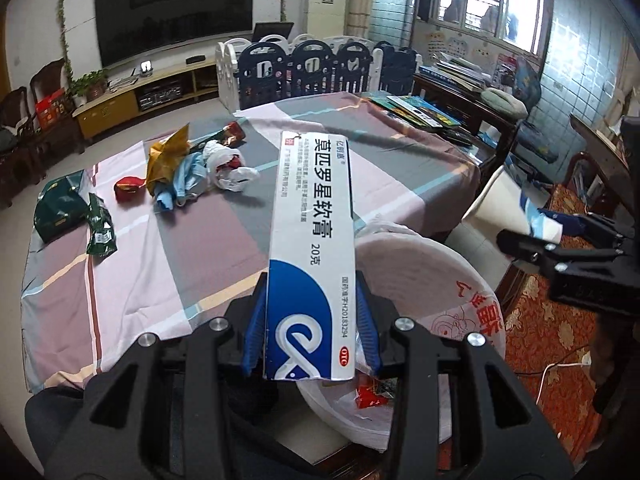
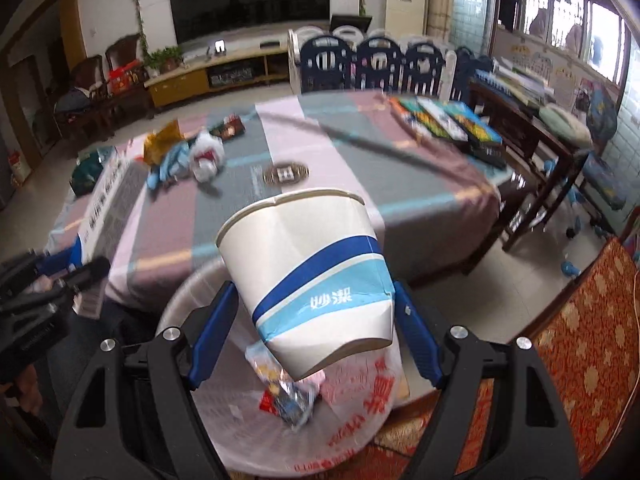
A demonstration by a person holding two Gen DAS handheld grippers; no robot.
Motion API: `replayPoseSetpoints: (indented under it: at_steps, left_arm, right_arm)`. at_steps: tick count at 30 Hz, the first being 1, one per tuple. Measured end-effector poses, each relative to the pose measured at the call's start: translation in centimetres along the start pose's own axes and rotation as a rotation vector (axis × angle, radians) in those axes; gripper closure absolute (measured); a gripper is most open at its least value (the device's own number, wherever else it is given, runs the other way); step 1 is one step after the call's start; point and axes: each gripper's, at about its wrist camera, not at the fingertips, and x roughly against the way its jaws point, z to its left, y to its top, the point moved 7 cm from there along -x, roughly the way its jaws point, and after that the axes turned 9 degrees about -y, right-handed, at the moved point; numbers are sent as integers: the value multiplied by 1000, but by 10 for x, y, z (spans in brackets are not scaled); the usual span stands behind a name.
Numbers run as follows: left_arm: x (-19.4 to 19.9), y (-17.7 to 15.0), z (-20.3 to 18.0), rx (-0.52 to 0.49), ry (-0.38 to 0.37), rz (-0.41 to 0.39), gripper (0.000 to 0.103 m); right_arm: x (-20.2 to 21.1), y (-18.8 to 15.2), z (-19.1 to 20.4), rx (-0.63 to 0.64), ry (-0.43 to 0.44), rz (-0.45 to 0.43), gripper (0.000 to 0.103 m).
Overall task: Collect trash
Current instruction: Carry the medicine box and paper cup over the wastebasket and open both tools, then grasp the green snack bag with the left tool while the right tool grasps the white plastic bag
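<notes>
Checked cloth in pink, grey and mauve covers the table (image 1: 168, 240), at whose near edge a bin lined with a white plastic bag (image 1: 432, 280) stands open, a few wrappers already lying in its bottom. Over that bag the left gripper (image 1: 308, 320) clamps the lower end of a long white-and-blue ointment carton (image 1: 312, 216), its blue pads pressed flat on the carton's narrow sides, the box pointing away and slightly up. The right gripper (image 2: 316, 316) holds a white paper cup (image 2: 308, 264) with blue bands, tilted so its crumpled rim faces the table; the jaws stand wide around its base, which looks dented on the right. To drop both cleanly, I would bring each piece well inside the bag's rim before letting go, the carton first tipped downward so its length does not bridge the edge. Thin card and soft paper will fall light, so a low release is safer. More trash waits on the cloth: a gold foil wrapper (image 1: 168, 160), a white plastic bag scrap (image 1: 228, 168), a red packet (image 1: 128, 188) and green foil bags (image 1: 72, 208).
</notes>
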Motion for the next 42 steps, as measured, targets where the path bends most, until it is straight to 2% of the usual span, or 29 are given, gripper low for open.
replayPoseSetpoints:
  at_steps: [7,8,11,17,18,20,21,23,25,28,31,33,37,39,42]
  left_arm:
    - [-2,-4,-22,-55,-5,22,62]
    - [-4,-5,-23,-54,-14,33,62]
    - [-16,-12,-26,-54,-70,82,62]
    - [-43,-38,-51,-107,-199,207,59]
    - [-47,-44,-59,-126,-232,232,54]
    - [-57,-58,-71,-168,-267,289,32]
    - [-61,-63,-71,-182,-250,299,14]
    - [-65,-67,-67,-198,-204,300,13]
    - [-65,-66,-58,-171,-189,292,12]
    - [-64,-55,-21,-78,-142,244,12]
    - [-61,-42,38,12,-17,172,12]
    - [-62,-35,89,72,74,156,12]
    - [-60,-20,200,234,184,123,10]
    - [-62,-9,262,318,263,100,10]
    - [-68,6,329,371,344,71,10]
  right_arm:
    - [-34,-46,11,-19,69,162,23]
    - [-35,-46,11,-23,61,166,23]
    - [-32,-41,-3,-81,38,144,12]
    - [-18,-27,-46,-271,34,92,11]
    - [-16,-26,-52,-298,39,85,11]
    - [-15,-23,-59,-338,47,82,11]
    - [-16,-23,-61,-347,49,83,11]
    - [-16,-23,-61,-354,47,84,11]
    - [-20,-24,-57,-351,45,91,11]
    - [-29,-26,-49,-345,55,113,11]
    - [-40,-27,-34,-319,59,137,11]
    - [-47,-26,-26,-297,59,152,11]
    - [-66,-24,-4,-264,62,196,11]
    - [-74,-20,6,-254,69,214,11]
    - [-86,-12,27,-229,78,233,11]
